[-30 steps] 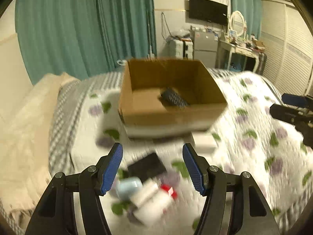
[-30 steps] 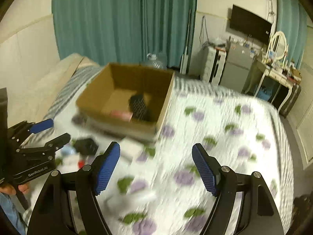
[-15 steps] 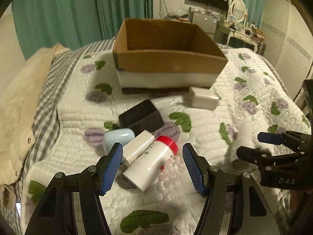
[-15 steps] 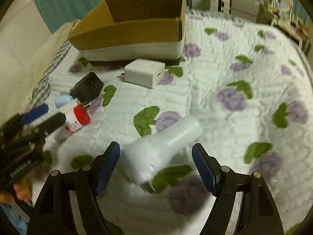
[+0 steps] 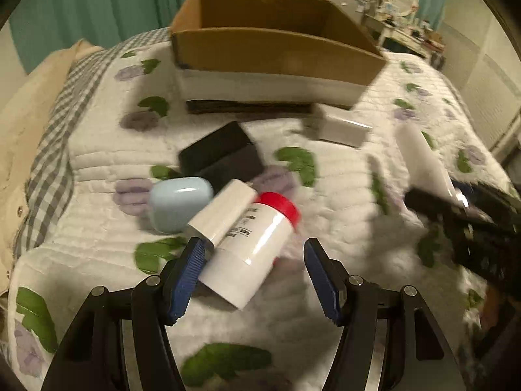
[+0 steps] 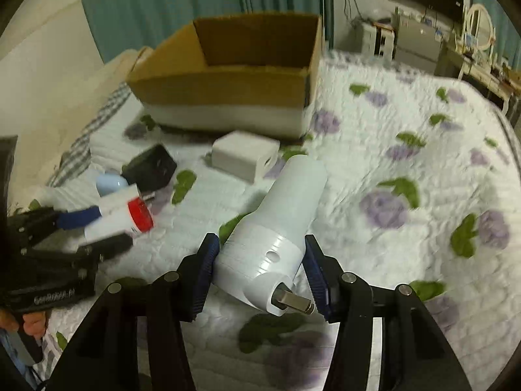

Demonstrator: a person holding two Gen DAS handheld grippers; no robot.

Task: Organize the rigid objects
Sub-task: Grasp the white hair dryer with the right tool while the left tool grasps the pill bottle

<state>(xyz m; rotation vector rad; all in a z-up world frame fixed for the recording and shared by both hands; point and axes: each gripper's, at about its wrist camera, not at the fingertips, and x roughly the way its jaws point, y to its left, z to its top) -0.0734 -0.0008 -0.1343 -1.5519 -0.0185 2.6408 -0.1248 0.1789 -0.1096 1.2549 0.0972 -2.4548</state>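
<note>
A: What is shown from the left wrist?
B: The left gripper is spread wide around a red-capped bottle lying mid-bed.

A: And the right wrist?
B: A white device is clamped by the right gripper, near the box.

Open cardboard box on the quilted bed. In front of it: white charger block, black adapter, pale blue earbud case, white tube resting against red-capped white bottle, both lying down; large white plug-in device, tilted, prong end nearest.
</note>
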